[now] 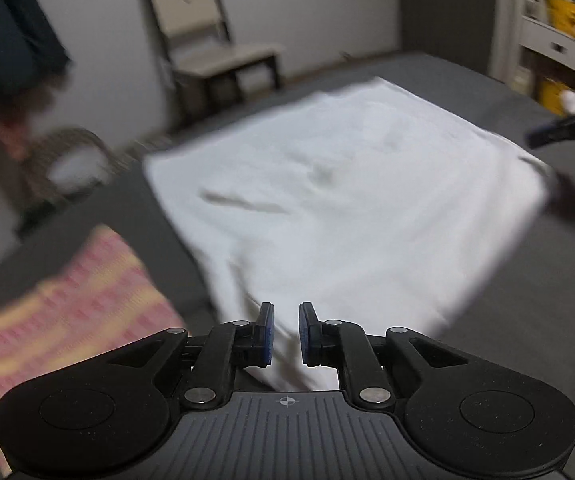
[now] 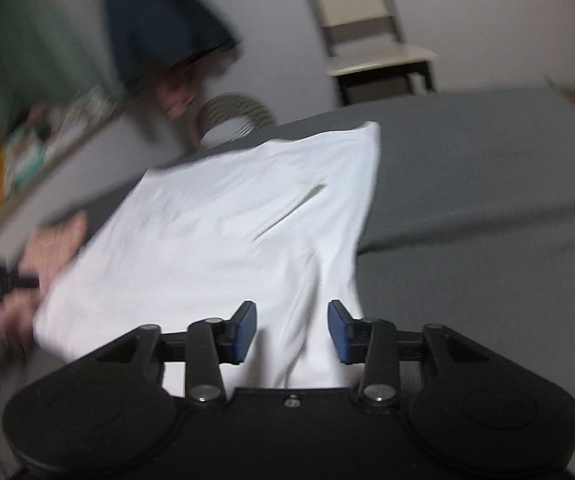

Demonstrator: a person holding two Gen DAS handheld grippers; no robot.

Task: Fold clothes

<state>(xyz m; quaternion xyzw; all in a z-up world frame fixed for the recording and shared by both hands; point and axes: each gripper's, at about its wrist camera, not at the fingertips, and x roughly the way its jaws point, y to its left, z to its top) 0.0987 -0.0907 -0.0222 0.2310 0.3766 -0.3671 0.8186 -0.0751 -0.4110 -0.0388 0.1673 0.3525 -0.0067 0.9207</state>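
Note:
A white garment [image 1: 327, 200] lies spread on the grey bed [image 1: 527, 300]; it also fills the middle of the right wrist view [image 2: 215, 240]. My left gripper [image 1: 286, 332] is at the garment's near edge. Its blue pads [image 1: 266, 332] stand a narrow gap apart, and white cloth shows in the gap. My right gripper [image 2: 292, 332] is open wide over the opposite edge, where creases run toward the gap. In the left wrist view the right gripper [image 1: 559, 132] is a dark blur at the far right. A hand [image 2: 47, 264] shows blurred at the garment's left corner.
A pink and yellow striped cloth [image 1: 67, 312] lies on the bed at my left. A chair [image 1: 207, 40] stands by the wall, with a wicker basket [image 1: 71, 152] on the floor beside the bed. A shelf [image 1: 559, 40] holds yellow items at the right. A dark garment [image 2: 159, 20] hangs nearby.

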